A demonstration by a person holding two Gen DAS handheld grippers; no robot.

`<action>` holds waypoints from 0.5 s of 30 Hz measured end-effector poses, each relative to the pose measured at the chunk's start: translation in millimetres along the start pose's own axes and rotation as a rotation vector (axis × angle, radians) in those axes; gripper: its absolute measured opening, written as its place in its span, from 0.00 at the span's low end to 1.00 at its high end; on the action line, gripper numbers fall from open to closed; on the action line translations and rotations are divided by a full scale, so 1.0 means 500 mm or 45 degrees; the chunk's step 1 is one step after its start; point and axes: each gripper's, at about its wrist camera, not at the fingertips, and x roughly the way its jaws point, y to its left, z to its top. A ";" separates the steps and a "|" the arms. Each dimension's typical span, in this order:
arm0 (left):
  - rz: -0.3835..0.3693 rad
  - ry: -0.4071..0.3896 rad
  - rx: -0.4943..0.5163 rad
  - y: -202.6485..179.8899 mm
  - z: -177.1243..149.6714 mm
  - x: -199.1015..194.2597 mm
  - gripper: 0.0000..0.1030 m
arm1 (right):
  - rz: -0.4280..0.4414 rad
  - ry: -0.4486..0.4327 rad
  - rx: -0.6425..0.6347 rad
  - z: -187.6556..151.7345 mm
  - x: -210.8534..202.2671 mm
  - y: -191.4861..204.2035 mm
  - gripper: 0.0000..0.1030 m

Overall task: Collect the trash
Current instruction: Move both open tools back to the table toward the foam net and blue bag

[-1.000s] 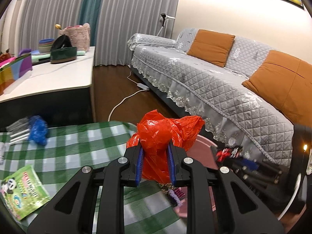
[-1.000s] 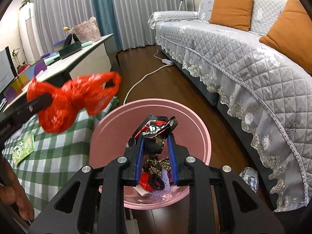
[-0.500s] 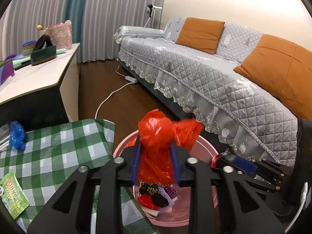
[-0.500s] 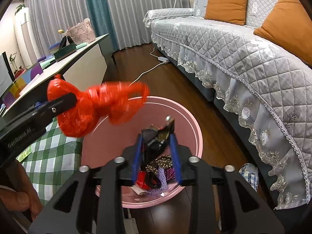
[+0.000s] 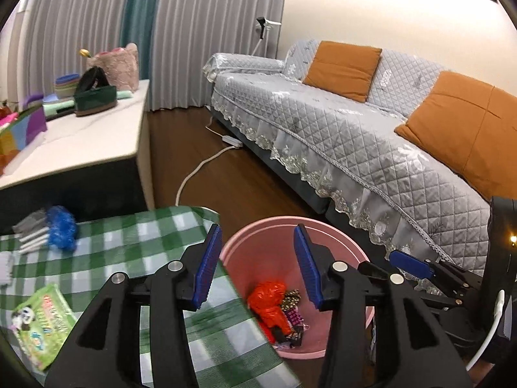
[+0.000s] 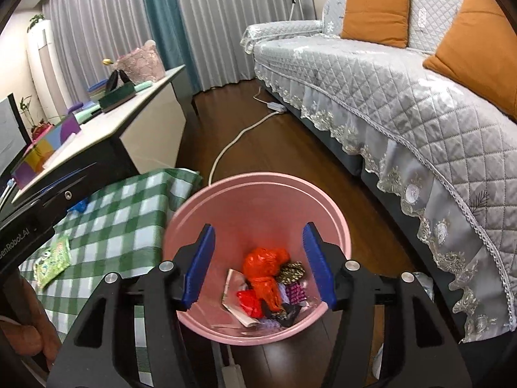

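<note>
Inside the pink bin (image 6: pixel 336 223), near the checked table (image 6: pixel 129 213), the red bag (image 6: pixel 265 265) is seen lying on other trash. Both the left gripper (image 5: pixel 257 258) and right gripper (image 6: pixel 258 258) have just been opened and nothing is held between their jaws

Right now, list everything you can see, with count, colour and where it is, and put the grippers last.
bin: one, pink, on the floor beside the checked table
plastic bag: one, orange-red, crumpled, in the bin
wrappers: several, mixed colours, in the bin around the bag
tablecloth: one, green and white check, left of the bin
panda packet: one, green, on the cloth
blue item: one, on the cloth's far edge; cannot tell what it is
sofa: one, grey quilted, along the right wall
cushions: two, orange, on the sofa
side table: one, white top, cluttered
power strip: one, white, on the floor
left gripper: open, empty, jaws just opening
right gripper: open, empty, jaws just opening
</note>
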 end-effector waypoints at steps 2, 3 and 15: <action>0.014 -0.016 -0.006 0.014 0.004 -0.022 0.45 | 0.018 -0.010 -0.007 0.006 -0.009 0.017 0.55; 0.022 -0.025 -0.004 0.020 0.005 -0.033 0.45 | 0.026 -0.016 -0.011 0.010 -0.014 0.028 0.55; 0.209 -0.092 -0.064 0.164 -0.007 -0.161 0.44 | 0.183 -0.048 -0.095 0.025 -0.043 0.193 0.55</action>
